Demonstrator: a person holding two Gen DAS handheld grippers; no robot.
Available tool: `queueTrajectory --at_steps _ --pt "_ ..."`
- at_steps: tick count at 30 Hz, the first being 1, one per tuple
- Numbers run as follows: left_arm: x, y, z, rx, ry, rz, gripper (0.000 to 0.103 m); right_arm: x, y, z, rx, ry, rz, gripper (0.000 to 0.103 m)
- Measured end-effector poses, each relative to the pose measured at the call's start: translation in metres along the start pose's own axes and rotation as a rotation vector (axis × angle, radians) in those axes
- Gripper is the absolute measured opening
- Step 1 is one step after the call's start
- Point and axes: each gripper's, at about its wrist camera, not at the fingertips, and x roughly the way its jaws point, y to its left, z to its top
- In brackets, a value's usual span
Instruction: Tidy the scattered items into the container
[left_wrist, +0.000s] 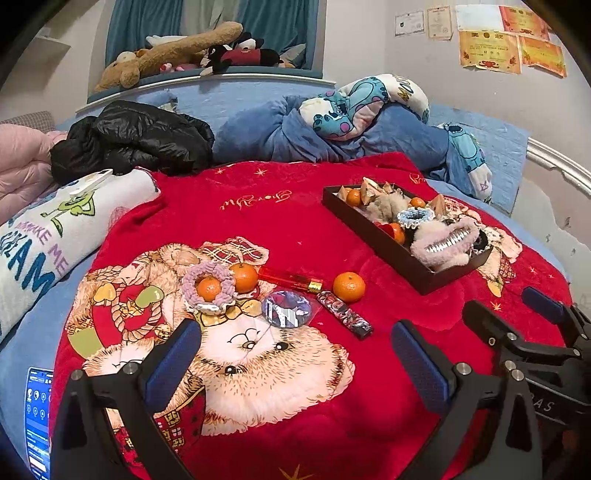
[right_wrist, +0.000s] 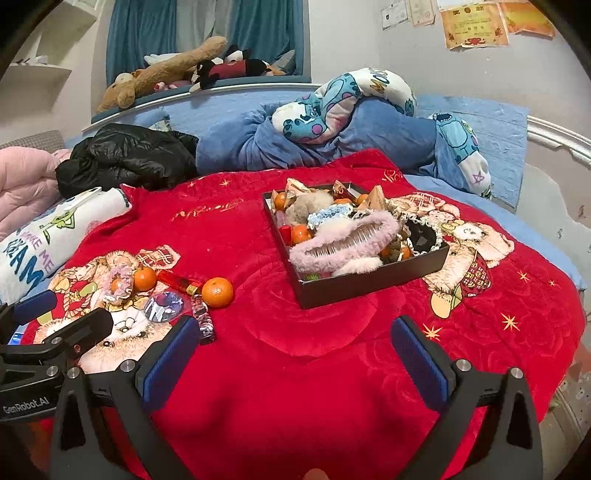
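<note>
Left gripper (left_wrist: 295, 354): wide apart, empty, low centre of the left wrist view, above the bear print on the red blanket (left_wrist: 295, 206).
Right gripper (right_wrist: 295, 350): wide apart, empty, low centre of the right wrist view, over bare red blanket.
Container (left_wrist: 384, 245): dark shallow box, right of centre in the left view; upper centre in the right view, beyond the right fingertips, well apart from them.
Container contents: pink fluffy hair claw (left_wrist: 445, 245), blue crocheted scrunchie (left_wrist: 416, 217), several small oranges, other small things too tangled to tell.
Scattered cluster: mid-frame in the left view, just beyond the left fingertips; left of centre in the right view.
Purple scrunchie (left_wrist: 208, 288): ringed around one orange (left_wrist: 209, 289).
Second orange (left_wrist: 245, 277): touching the scrunchie's right side.
Red lighter (left_wrist: 290, 279): lying flat, between second orange and third orange (left_wrist: 348, 287).
Round badge (left_wrist: 285, 314): below the red lighter.
Patterned lighter (left_wrist: 344, 314): right of the badge, slanted.
Phone (left_wrist: 38, 417): lower left edge, screen lit.
</note>
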Motion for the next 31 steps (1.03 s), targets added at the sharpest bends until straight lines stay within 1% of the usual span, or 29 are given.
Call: queueTrajectory --at_steps 3,7,10,25,31 --pt "0.0005 0.0 0.0002 -0.005 0.003 -0.003 0.103 0.0013 0.0001 0.0002 0.002 0.006 0.001 0.103" --pt "-0.0032 -0.0034 0.0005 0.015 -0.015 0.019 0.103 0.0012 -0.0002 0.0004 0.0 0.003 0.0 0.103" --pt "-0.0052 -0.0055 0.0008 0.023 -0.025 0.021 0.103 0.0014 -0.0005 0.0006 0.002 0.006 -0.001 0.103" --pt "-0.0035 -0.0064 -0.0007 0.025 -0.015 0.023 0.103 0.0024 -0.0004 0.0001 0.003 0.016 -0.007 0.103" --pt "-0.0053 -0.0085 -0.0012 0.029 -0.021 0.01 0.103 0.002 -0.0002 -0.0001 0.003 0.015 -0.008 0.103"
